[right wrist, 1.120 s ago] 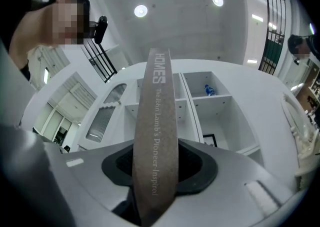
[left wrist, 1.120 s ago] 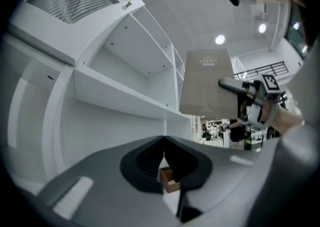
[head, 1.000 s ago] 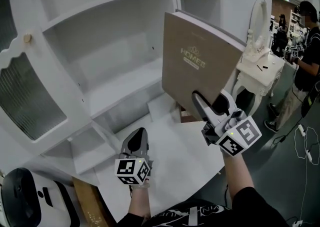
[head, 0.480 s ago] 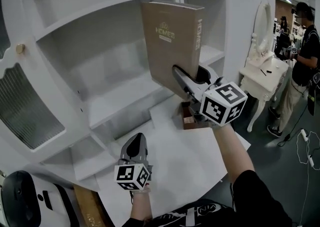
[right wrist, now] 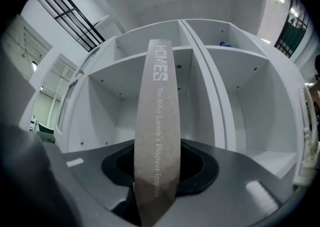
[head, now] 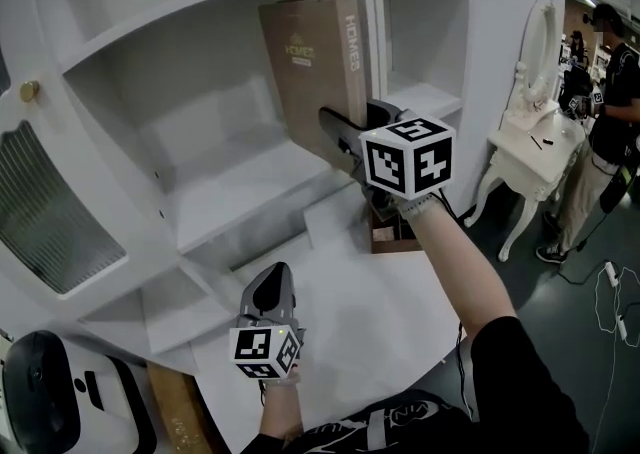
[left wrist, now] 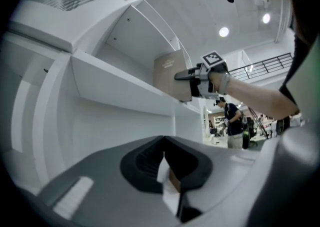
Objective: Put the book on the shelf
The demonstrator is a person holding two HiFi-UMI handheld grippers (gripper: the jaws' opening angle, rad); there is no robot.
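A tan hardcover book point(head: 312, 70) stands upright with its spine toward me, its far part inside the middle compartment of the white shelf unit point(head: 215, 187). My right gripper point(head: 338, 134) is shut on its lower spine edge, just in front of the shelf opening. In the right gripper view the book's spine point(right wrist: 157, 121) fills the gap between the jaws, and the shelf's compartments point(right wrist: 107, 106) lie straight behind it. My left gripper point(head: 272, 287) hangs low over the white table, shut and holding nothing. From the left gripper view the book point(left wrist: 169, 73) sits at the shelf edge.
A small brown box point(head: 385, 235) lies on the white table point(head: 370, 327) below the right hand. A glass-panelled cabinet door point(head: 50, 212) stands at the left. A white dressing table with a mirror point(head: 528, 137) and a person point(head: 610, 112) are at the right. A white device point(head: 50, 407) sits at the lower left.
The right gripper carried the book left and into the shelf opening, turning it from cover-facing to spine-facing and upright. The left gripper stayed put.
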